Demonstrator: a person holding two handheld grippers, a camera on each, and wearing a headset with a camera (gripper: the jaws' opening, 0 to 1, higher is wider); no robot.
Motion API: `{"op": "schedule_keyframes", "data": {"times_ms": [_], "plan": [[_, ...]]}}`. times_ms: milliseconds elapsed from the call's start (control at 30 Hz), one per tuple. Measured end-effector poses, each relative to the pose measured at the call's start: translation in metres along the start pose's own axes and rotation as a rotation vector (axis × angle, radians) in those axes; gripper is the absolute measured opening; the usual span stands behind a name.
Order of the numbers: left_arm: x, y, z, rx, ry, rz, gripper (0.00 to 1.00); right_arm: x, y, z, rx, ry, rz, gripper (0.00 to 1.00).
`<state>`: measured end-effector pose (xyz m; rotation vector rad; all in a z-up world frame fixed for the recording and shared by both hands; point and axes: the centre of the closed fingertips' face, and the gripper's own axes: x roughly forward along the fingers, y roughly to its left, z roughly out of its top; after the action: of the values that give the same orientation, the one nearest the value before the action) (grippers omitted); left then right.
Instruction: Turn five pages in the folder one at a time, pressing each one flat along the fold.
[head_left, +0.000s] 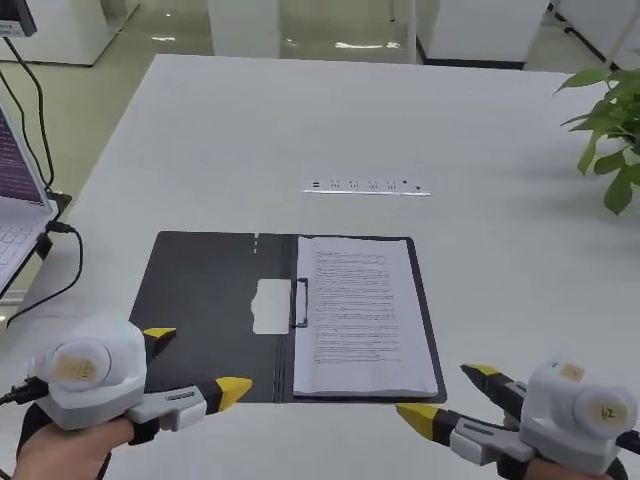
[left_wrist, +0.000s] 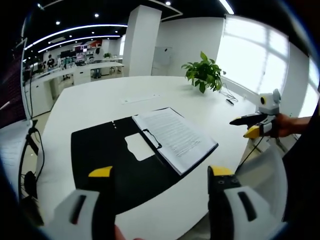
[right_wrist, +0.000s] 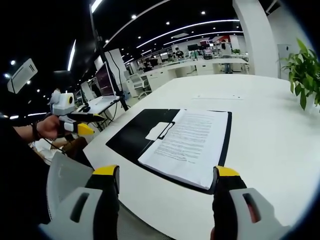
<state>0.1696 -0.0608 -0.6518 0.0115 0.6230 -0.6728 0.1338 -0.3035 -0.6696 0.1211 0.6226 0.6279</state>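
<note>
left gripper (head_left: 197, 360), jaws spread wide and holding nothing, hangs by the near left corner of the open black folder (head_left: 205, 300). ahead of both grippers the folder lies flat on the white table (head_left: 300, 110), its stack of printed pages (head_left: 360, 312) on the right half. right gripper (head_left: 448, 392), jaws also apart and empty, sits off the near right corner.

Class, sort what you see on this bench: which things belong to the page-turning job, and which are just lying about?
Job in hand:
black folder
stack of pages
left gripper, open
right gripper, open

Lying about:
power strip
potted plant
laptop
cable
</note>
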Motion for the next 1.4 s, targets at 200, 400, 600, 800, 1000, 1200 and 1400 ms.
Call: {"op": "schedule_keyframes", "data": {"times_ms": [200, 400, 600, 800, 1000, 1200, 1400], "plan": [[0.016, -0.009, 0.007, 0.033, 0.013, -0.042, 0.75, -0.001, -0.004, 0.0, 0.01, -0.002, -0.009, 0.76], [0.031, -0.02, 0.012, 0.058, 0.028, -0.088, 0.74, -0.004, -0.007, 0.0, 0.024, -0.007, -0.017, 0.76], [0.048, -0.033, 0.016, 0.084, 0.042, -0.137, 0.73, -0.006, -0.01, -0.002, 0.036, -0.004, -0.026, 0.76], [0.066, -0.054, 0.017, 0.123, 0.063, -0.21, 0.71, -0.007, -0.011, -0.002, 0.052, -0.006, -0.025, 0.75], [0.085, -0.076, 0.018, 0.166, 0.084, -0.264, 0.71, -0.009, -0.014, -0.002, 0.062, -0.013, -0.033, 0.75], [0.106, -0.094, 0.023, 0.191, 0.094, -0.307, 0.7, -0.013, -0.019, -0.004, 0.071, -0.01, -0.042, 0.75], [0.124, -0.108, 0.026, 0.208, 0.107, -0.342, 0.69, -0.016, -0.025, -0.007, 0.086, -0.014, -0.051, 0.74]]}}
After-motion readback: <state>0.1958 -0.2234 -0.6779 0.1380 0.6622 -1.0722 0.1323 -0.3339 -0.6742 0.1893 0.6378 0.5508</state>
